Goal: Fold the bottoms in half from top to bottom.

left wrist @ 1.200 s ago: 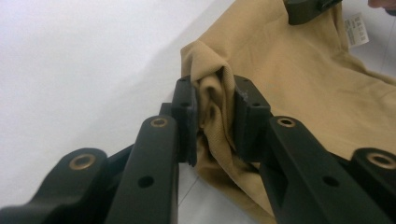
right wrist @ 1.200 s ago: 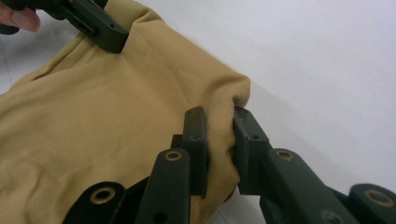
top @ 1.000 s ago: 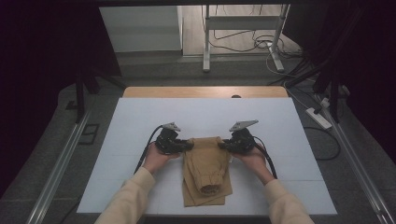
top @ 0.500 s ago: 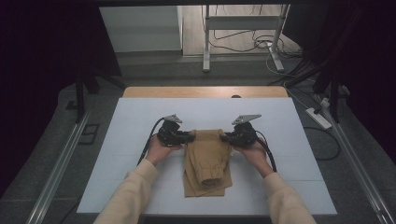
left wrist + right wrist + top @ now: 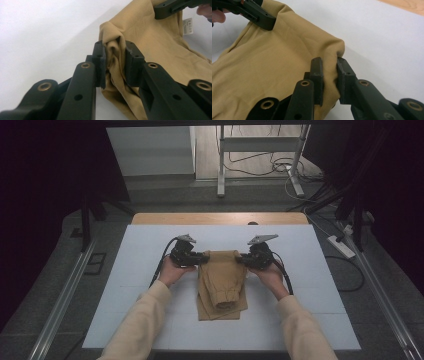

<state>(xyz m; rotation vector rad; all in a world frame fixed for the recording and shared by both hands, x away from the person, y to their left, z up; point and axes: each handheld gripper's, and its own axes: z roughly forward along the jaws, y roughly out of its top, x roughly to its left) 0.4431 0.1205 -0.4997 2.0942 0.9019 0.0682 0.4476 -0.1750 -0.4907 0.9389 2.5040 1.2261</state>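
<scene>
A tan garment (image 5: pixel 222 282) lies folded on the white table cover (image 5: pixel 135 270), its far edge lifted between the two grippers. My left gripper (image 5: pixel 201 258) is shut on the garment's left far corner; in the left gripper view the bunched tan cloth (image 5: pixel 150 37) is pinched between its jaws (image 5: pixel 115 62). My right gripper (image 5: pixel 244 259) is shut on the right far corner, and in the right gripper view the cloth (image 5: pixel 274 57) fold sits between the jaws (image 5: pixel 329 75). A white label (image 5: pixel 188 25) shows on the garment. The near part rests on the table.
A bare wooden strip (image 5: pixel 220 218) runs along the table's far edge. Metal stand legs (image 5: pixel 220 165) and cables (image 5: pixel 280 167) lie on the floor beyond. A power strip (image 5: pixel 341 246) lies to the right, and rails (image 5: pixel 65 295) run along both sides.
Both grippers have moved away from the person with the garment's far edge held, stretching the cloth longer along the table.
</scene>
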